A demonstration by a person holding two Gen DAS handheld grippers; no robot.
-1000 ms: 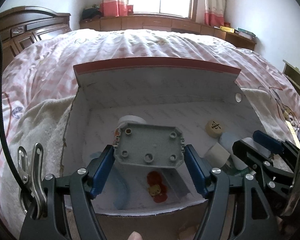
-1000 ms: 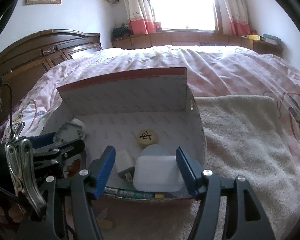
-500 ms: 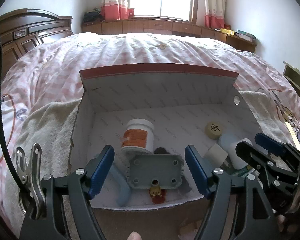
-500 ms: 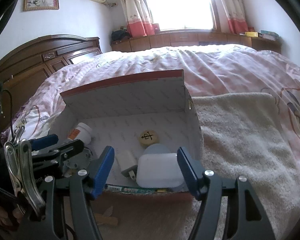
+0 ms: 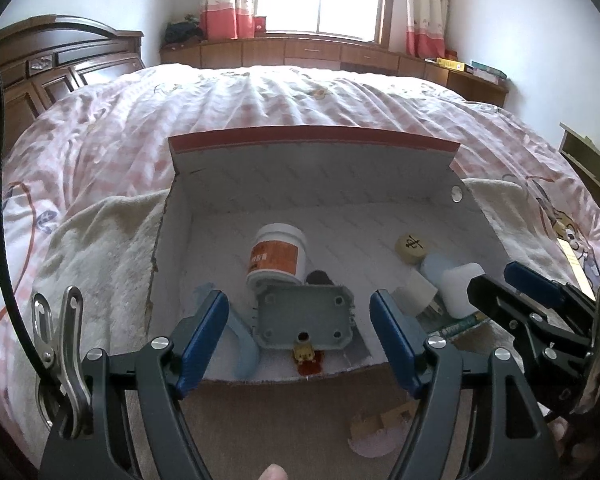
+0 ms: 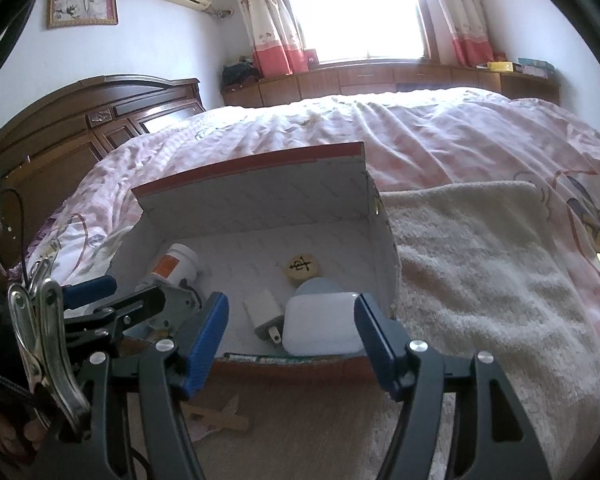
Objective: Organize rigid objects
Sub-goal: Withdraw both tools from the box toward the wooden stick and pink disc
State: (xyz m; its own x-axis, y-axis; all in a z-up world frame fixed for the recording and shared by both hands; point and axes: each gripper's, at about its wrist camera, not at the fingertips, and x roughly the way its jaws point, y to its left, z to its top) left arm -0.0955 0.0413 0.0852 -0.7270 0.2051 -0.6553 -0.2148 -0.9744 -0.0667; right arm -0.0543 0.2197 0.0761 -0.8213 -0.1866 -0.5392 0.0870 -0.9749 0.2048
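1. The left gripper (image 5: pixel 300 336) has its fingers spread with nothing between the pads. A second ago the same fingers pinched the grey plastic housing (image 5: pixel 305 317); it has since been let go.
2. The grey plastic housing now lies inside the open cardboard box (image 5: pixel 316 168), just beyond the left fingertips and between their lines, underside up with its screw bosses showing. It touches or nearly touches the white jar with an orange label (image 5: pixel 277 258) lying on its side behind it.
3. A small red and yellow toy figure (image 5: pixel 306 360) sits at the near edge of the box, partly under the housing's front edge. A pale blue curved piece (image 5: pixel 242 344) lies just inside the left finger.
4. The right gripper (image 6: pixel 292 330) holds its fingers spread, pads clear of everything. Beyond and between them, inside the box, rest a white rounded case (image 6: pixel 320 330) and a white plug adapter (image 6: pixel 266 316); a wooden chess piece (image 6: pixel 303 266) lies farther in.
5. The right gripper has barely shifted over the last second and grips nothing.
6. Judgement: the housing's placement looks complete, so one more rigid object counts as sorted. Both grippers are free for the next pick.
7. Outside the box, on the towel (image 6: pixel 480 280) on the bed, only flat scraps (image 6: pixel 216 420) lie below the fingers; whether they belong to the task cannot be told.
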